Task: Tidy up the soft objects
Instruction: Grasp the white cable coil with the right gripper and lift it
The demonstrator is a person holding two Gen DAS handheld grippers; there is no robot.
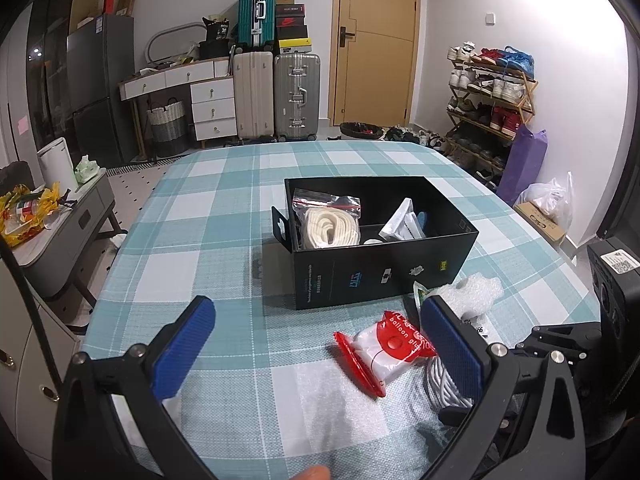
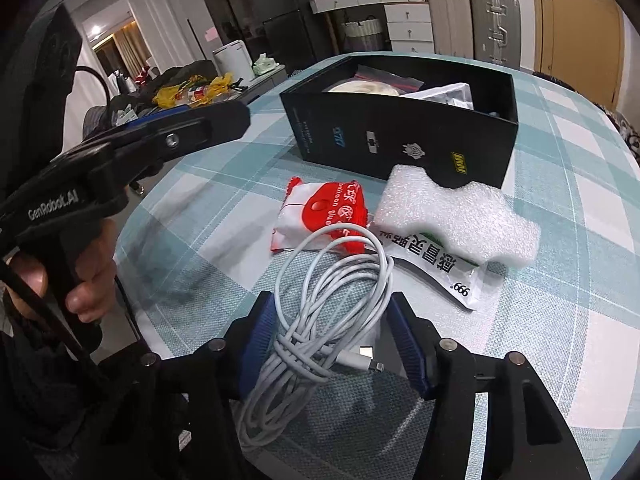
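Note:
A black box (image 1: 384,276) stands on the checked tablecloth and holds a bagged white rope (image 1: 328,228) and a white packet (image 1: 402,226). In front of it lie a red-and-white balloon glue pack (image 1: 384,350), a white foam piece (image 2: 456,216) and a 999 sachet (image 2: 444,272). My left gripper (image 1: 320,344) is open and empty, low over the table, with the glue pack by its right finger. My right gripper (image 2: 330,340) is open, its blue pads (image 2: 258,344) on either side of a coiled white cable (image 2: 320,320). The box also shows in the right wrist view (image 2: 400,144).
The round table (image 1: 224,216) has edges at left and far side. Beyond it stand suitcases (image 1: 276,92), a white drawer desk (image 1: 212,108), a shoe rack (image 1: 492,108) and a grey side table (image 1: 72,224). The left gripper's body (image 2: 120,152) hangs left of the items.

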